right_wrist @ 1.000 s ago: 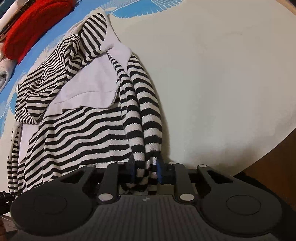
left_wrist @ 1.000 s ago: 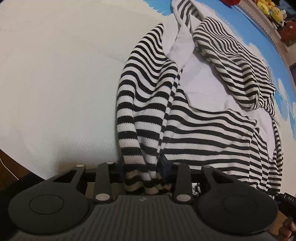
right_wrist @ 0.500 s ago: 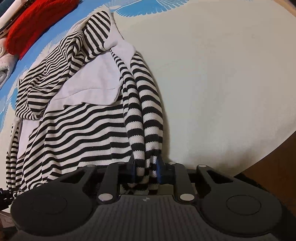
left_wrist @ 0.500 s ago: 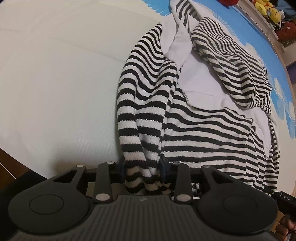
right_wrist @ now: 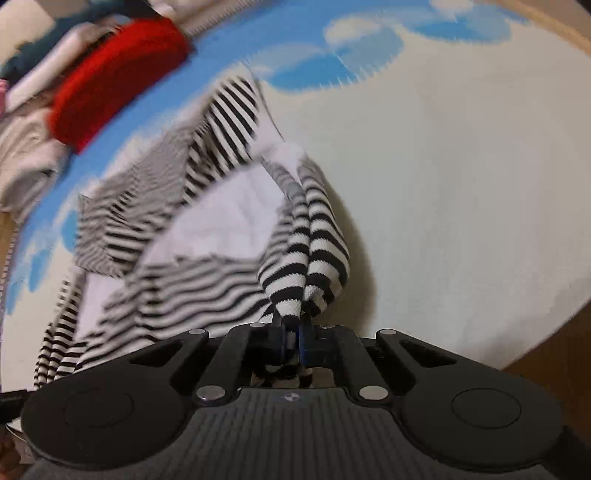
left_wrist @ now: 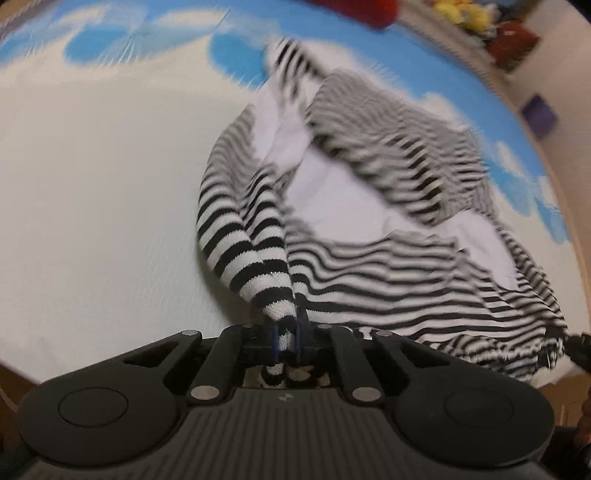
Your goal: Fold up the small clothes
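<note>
A black-and-white striped garment (left_wrist: 369, 236) with a white inner side lies spread on the pale bed cover. My left gripper (left_wrist: 287, 334) is shut on its near left edge, the striped cloth bunched tight between the blue pads and pulled up into a cone. In the right wrist view the same striped garment (right_wrist: 192, 258) stretches away to the left. My right gripper (right_wrist: 293, 338) is shut on its near right edge, which rises in folds from the pads. Both pinched corners are lifted off the cover.
The bed cover (left_wrist: 92, 206) is cream with blue bird prints (right_wrist: 332, 55) toward the far side. A red knitted item (right_wrist: 118, 77) and other clothes lie at the far edge. Yellow plush toys (left_wrist: 458, 13) sit beyond the bed. Wooden floor (right_wrist: 554, 354) shows at the near right.
Both grippers closed tight on the garment's near edges and rose, drawing the cloth up from the cover. Both views tipped to show more of the far side; the picture is blurred by motion.
</note>
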Tool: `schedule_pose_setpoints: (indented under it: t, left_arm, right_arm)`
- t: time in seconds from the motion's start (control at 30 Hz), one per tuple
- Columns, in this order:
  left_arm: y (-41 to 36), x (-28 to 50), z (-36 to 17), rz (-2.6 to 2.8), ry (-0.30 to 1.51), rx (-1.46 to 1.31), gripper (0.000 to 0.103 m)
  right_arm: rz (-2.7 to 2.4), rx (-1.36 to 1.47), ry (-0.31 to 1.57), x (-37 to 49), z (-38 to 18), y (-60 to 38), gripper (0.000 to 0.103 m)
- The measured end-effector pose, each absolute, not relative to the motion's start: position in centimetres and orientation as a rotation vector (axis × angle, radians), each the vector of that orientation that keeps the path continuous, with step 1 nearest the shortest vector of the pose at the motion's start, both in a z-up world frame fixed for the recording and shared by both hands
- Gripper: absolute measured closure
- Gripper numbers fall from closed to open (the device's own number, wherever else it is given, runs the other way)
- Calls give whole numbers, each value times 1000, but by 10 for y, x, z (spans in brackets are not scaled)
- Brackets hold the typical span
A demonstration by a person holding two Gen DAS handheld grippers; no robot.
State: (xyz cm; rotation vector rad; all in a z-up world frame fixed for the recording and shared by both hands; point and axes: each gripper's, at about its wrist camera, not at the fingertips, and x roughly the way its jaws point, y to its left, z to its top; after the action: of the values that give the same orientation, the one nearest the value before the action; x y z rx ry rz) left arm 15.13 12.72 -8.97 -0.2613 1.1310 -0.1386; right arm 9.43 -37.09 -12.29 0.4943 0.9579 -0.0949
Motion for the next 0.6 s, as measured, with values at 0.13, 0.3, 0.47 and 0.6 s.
schedule_pose_setpoints:
  t: [0.13, 0.3, 0.47, 0.6]
  left_arm:
    - [133, 136, -46, -231, 1037, -241, 95]
    - [149, 97, 1, -356, 991, -279, 95]
    - [165, 74, 33, -440, 999, -355, 95]
    - [172, 105, 19, -415, 1045, -423, 95]
  right_arm:
    - [-31, 502, 850, 83, -85, -377, 98]
    - [57, 516, 752, 35, -32, -385, 98]
    - [125, 542, 716, -13, 6, -392, 99]
    - [130, 569, 721, -1, 8, -392, 99]
